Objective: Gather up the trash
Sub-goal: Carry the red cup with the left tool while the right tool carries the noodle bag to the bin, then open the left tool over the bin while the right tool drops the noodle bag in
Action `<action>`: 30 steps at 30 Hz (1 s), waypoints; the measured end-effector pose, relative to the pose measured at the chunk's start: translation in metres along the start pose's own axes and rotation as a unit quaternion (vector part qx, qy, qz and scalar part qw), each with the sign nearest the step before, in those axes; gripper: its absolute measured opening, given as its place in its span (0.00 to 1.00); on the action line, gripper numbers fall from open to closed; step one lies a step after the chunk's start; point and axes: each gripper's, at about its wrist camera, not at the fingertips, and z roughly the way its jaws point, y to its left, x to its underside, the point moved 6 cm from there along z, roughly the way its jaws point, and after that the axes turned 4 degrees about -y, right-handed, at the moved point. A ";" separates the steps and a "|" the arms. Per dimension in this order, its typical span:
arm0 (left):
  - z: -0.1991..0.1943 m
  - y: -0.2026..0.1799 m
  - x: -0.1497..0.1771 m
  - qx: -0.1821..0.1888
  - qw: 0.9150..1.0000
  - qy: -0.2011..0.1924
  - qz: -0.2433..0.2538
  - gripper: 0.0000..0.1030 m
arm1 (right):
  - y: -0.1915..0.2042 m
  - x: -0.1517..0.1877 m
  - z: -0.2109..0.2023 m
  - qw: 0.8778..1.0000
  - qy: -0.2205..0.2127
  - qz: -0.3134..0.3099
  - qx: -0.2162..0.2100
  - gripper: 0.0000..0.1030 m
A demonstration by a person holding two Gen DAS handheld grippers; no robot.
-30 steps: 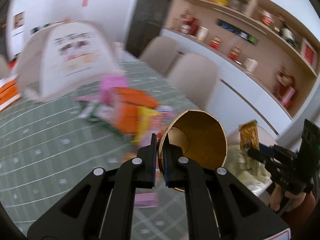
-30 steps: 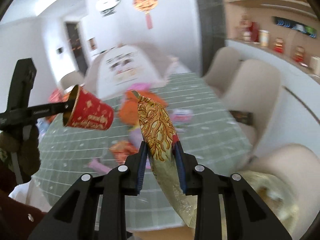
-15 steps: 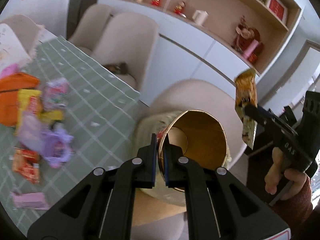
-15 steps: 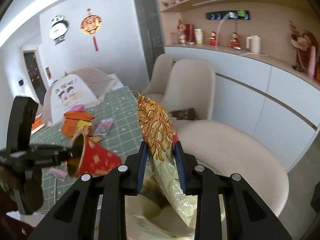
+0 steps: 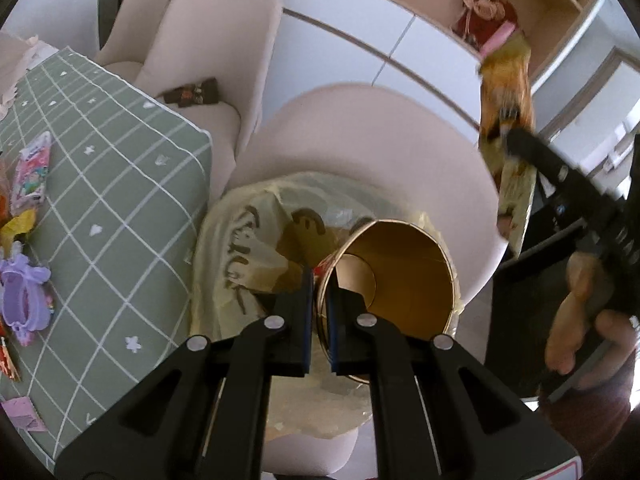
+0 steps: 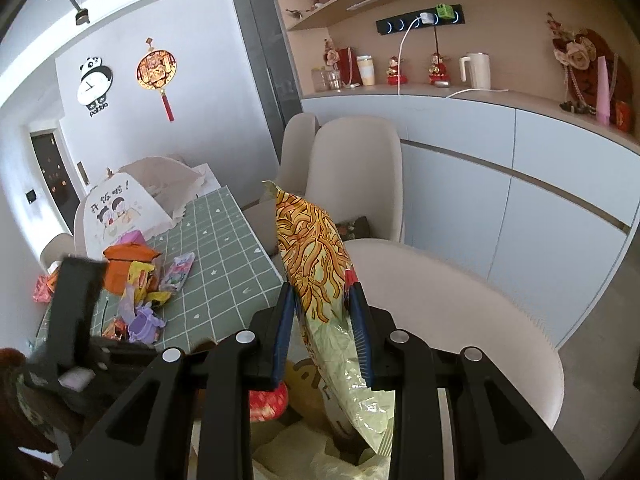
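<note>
My left gripper (image 5: 319,312) is shut on the rim of a red paper cup with a gold inside (image 5: 404,276). It holds the cup just above the open mouth of a yellowish plastic trash bag (image 5: 240,248) that sits on a beige chair (image 5: 380,152). My right gripper (image 6: 322,328) is shut on a yellow noodle snack wrapper (image 6: 316,260), held over the same bag (image 6: 320,460). The right gripper and wrapper show at the right in the left wrist view (image 5: 508,120). The cup shows red below the right gripper (image 6: 266,402).
The green checked table (image 5: 100,184) to the left carries several wrappers (image 6: 140,280) and a purple toy (image 5: 24,288). A food cover (image 6: 132,208) stands at its far end. Another chair holds a dark wrapper (image 5: 192,92). White cabinets (image 6: 520,184) run behind.
Both grippers have swung away from the table toward the chair. The cup has come down close to the bag's mouth, and the noodle wrapper hangs over it.
</note>
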 end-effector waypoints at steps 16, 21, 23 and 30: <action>-0.038 0.006 -0.008 0.012 0.998 -0.051 -0.027 0.38 | 0.028 0.022 0.018 0.997 0.004 0.013 -0.071 0.28; -0.065 0.030 -0.001 -0.020 0.997 -0.071 -0.039 0.38 | 0.051 0.060 0.044 0.995 0.051 0.006 -0.083 0.28; -0.074 0.041 0.007 -0.030 0.996 -0.074 -0.046 0.38 | 0.055 0.076 0.055 0.995 0.067 -0.004 -0.071 0.28; -0.097 0.077 0.031 -0.063 0.991 -0.089 -0.073 0.38 | 0.047 0.118 0.082 0.992 0.122 0.000 -0.031 0.28</action>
